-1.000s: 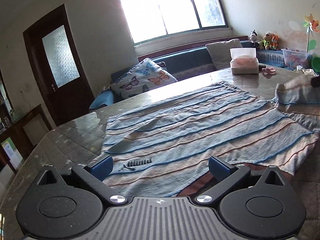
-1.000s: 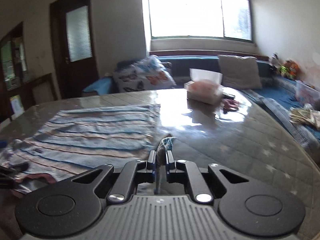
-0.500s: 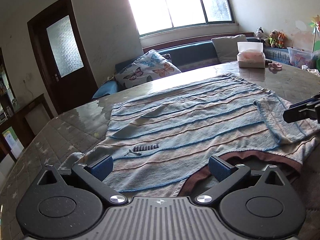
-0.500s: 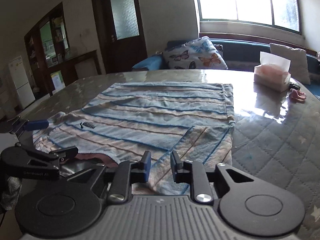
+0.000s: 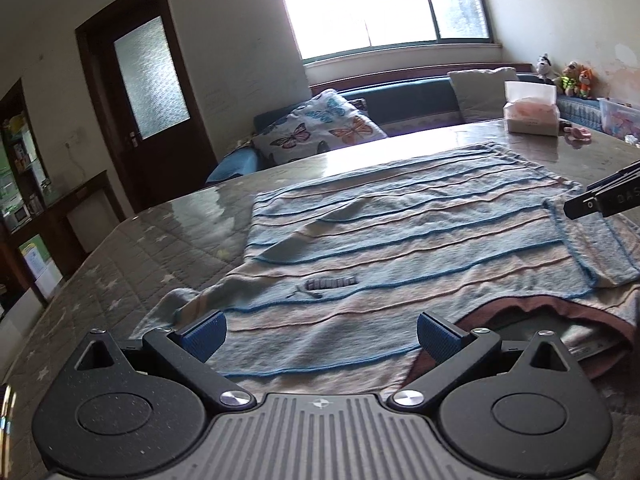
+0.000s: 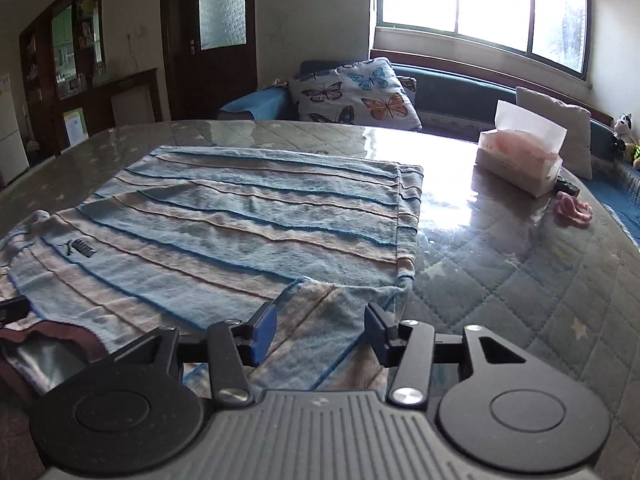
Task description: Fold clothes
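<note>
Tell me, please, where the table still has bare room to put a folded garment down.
Bare table lies between the striped shirt and the tissue box, and left of the shirt toward the door. It is crowded around the box and pink item.

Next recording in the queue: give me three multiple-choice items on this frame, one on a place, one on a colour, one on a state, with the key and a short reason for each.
1. Where does the tissue box stand?
A. on the striped shirt
B. on the table, beyond the shirt toward the window
C. on the sofa

2. What colour is the shirt's collar band?
A. brown
B. white
C. green

3. How does the right sleeve lie?
A. spread out sideways on the table
B. hanging off the table edge
C. folded in over the shirt's body

Key: B, the box sits on the bare table past the shirt's far edge. A, the band round the neck opening is dark brown. C, the sleeve lies flat on the body below the right gripper, whose jaws are opening with nothing pinched.
</note>
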`<state>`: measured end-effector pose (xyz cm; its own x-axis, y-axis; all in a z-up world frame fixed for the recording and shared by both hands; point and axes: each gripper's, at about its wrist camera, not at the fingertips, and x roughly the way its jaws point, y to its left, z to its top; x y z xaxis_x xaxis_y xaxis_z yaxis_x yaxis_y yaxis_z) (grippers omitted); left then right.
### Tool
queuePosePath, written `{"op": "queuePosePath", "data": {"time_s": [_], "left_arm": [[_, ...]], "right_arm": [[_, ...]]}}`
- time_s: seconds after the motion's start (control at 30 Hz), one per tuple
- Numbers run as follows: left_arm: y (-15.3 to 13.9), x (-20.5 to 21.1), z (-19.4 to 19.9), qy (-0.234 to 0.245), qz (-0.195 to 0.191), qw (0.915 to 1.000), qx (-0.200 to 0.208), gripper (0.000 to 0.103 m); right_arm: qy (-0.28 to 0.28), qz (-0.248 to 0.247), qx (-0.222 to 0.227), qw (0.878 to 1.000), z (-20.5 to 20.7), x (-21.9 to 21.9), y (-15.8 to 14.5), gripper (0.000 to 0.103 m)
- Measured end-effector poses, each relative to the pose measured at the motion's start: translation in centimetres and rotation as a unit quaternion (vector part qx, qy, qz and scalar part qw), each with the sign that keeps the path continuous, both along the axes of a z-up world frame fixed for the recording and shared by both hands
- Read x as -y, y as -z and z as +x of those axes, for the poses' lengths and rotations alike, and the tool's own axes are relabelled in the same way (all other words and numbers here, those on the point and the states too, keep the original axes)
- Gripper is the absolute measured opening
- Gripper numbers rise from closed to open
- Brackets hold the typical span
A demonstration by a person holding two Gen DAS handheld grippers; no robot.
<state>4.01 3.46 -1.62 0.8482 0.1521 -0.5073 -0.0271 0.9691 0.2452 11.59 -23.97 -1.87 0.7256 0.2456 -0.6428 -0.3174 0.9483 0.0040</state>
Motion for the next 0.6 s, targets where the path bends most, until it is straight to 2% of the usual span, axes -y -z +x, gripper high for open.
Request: {"op": "queuePosePath", "data": {"time_s": [0.17, 0.3, 0.33, 0.37, 0.4, 0.43, 0.6], "left_arm": [[-0.3, -2.5, -0.3, -0.040, -0.002, 0.9992, 0.004, 0.103], [-0.7, -5.9, -0.2, -0.097, -0.014, 0.9951, 0.009, 0.103], [-0.8, -6.9, -0.2, -0.112, -0.019, 0.9935, 0.009, 0.103], [-0.8, -7.9, -0.2, -0.127, -0.023, 0.9916, 0.008, 0.103], [-0.8, -8.8, -0.2, -0.141, -0.027, 0.9896, 0.007, 0.103], [-0.8, -9.7, -0.2, -0.154, -0.032, 0.9874, 0.006, 0.103], [-0.4, -13.7, 0.0, -0.200, -0.071, 0.9773, -0.012, 0.102]], "right_arm": [[-0.006, -0.010, -0.009, 1.000, 1.0, -0.8, 1.0, 0.064], [-0.019, -0.023, -0.001, 1.000, 0.1, -1.8, 0.4, 0.079], [-0.025, -0.026, 0.002, 0.999, -0.3, -2.0, 0.3, 0.080], [-0.031, -0.030, 0.004, 0.999, -0.7, -2.2, 0.2, 0.084], [-0.036, -0.035, 0.005, 0.999, -1.1, -2.4, 0.2, 0.093], [-0.040, -0.039, 0.007, 0.998, -1.6, -2.6, 0.2, 0.097], [-0.054, -0.057, 0.007, 0.997, -3.1, -3.6, 0.7, 0.103]]}}
